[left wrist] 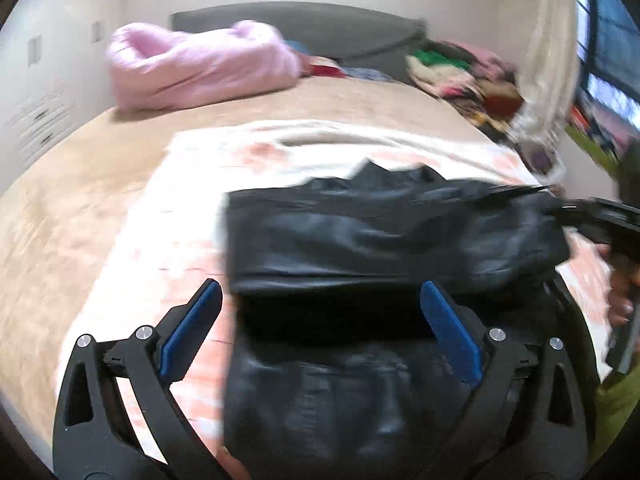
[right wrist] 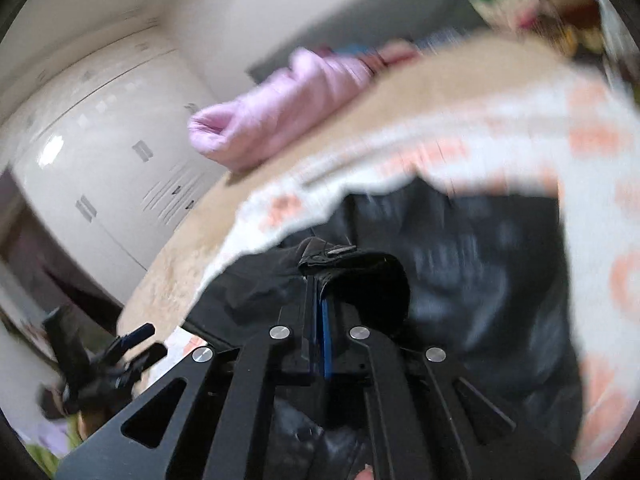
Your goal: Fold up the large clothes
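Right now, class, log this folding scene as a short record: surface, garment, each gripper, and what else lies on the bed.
surface: tan bed with a white and orange patterned sheet spread on it
garment: black garment lying on the sheet, partly folded
left gripper: open, jaws wide, nothing pinched
right gripper: shut on an edge of the black garment
other items: pink blanket near the headboard; pile of mixed clothes at the far corner

A pink blanket (left wrist: pixel 200 66) lies bundled at the head of the bed (left wrist: pixel 80 184), a heap of mixed clothes (left wrist: pixel 464 76) opposite, white wardrobe doors (right wrist: pixel 104 152) beside
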`<state>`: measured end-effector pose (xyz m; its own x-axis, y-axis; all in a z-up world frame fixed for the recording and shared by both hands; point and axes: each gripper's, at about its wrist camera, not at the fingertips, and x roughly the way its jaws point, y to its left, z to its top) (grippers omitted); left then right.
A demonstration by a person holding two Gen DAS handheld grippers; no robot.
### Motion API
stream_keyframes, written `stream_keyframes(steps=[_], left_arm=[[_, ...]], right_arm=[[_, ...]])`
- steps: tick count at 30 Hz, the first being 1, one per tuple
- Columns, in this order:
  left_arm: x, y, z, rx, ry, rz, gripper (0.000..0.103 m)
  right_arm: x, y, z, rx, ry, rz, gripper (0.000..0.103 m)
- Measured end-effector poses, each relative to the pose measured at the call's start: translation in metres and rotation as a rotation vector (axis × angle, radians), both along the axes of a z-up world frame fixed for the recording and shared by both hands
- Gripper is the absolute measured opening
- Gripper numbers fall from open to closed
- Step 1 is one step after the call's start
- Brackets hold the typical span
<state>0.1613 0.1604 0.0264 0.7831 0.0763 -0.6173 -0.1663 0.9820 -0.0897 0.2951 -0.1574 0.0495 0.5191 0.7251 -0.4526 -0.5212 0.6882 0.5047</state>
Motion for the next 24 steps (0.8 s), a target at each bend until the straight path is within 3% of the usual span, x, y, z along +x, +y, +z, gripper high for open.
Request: stream_keyframes(steps=[3, 6, 9, 11, 15, 17, 19, 21, 24], left_arm=[[-0.001, 0.025, 0.005, -0.047, -0.014, 0.069, 0.093], [0.004, 0.039, 0.006, -0.089, -0.012, 0.109, 0.093], [0.016, 0.046, 0.011, -0.138, -0.014, 0.127, 0.092], [0.03, 0.047, 0.011, -0.183, -0.011, 0.124, 0.084], [0.068, 0.039, 0.003, -0.227, 0.046, 0.078, 0.057], [0.081, 0.032, -0.002, -0.232, 0.07, 0.058, 0.051], [0.098, 0.023, -0.009, -0.224, 0.101, 0.032, 0.03], [0.113, 0.015, -0.02, -0.228, 0.151, 0.003, 0.019], [0.13, 0.005, -0.047, -0.258, 0.251, -0.011, 0.016]], right_arm=[[-0.002, 0.001, 0.029, -0.071, -0.118, 0.011, 0.001], [-0.007, -0.008, 0.036, -0.128, -0.211, -0.021, 0.001], [0.0, -0.027, 0.032, -0.127, -0.193, -0.085, 0.001], [0.004, -0.038, 0.027, -0.134, -0.176, -0.104, 0.001], [0.013, -0.043, 0.012, -0.14, -0.133, -0.12, 0.001], [0.015, -0.044, 0.009, -0.153, -0.128, -0.126, 0.001], [0.013, -0.045, 0.006, -0.157, -0.126, -0.133, 0.001], [0.013, -0.046, 0.005, -0.165, -0.119, -0.139, 0.001], [0.013, -0.047, 0.002, -0.184, -0.112, -0.145, 0.001]])
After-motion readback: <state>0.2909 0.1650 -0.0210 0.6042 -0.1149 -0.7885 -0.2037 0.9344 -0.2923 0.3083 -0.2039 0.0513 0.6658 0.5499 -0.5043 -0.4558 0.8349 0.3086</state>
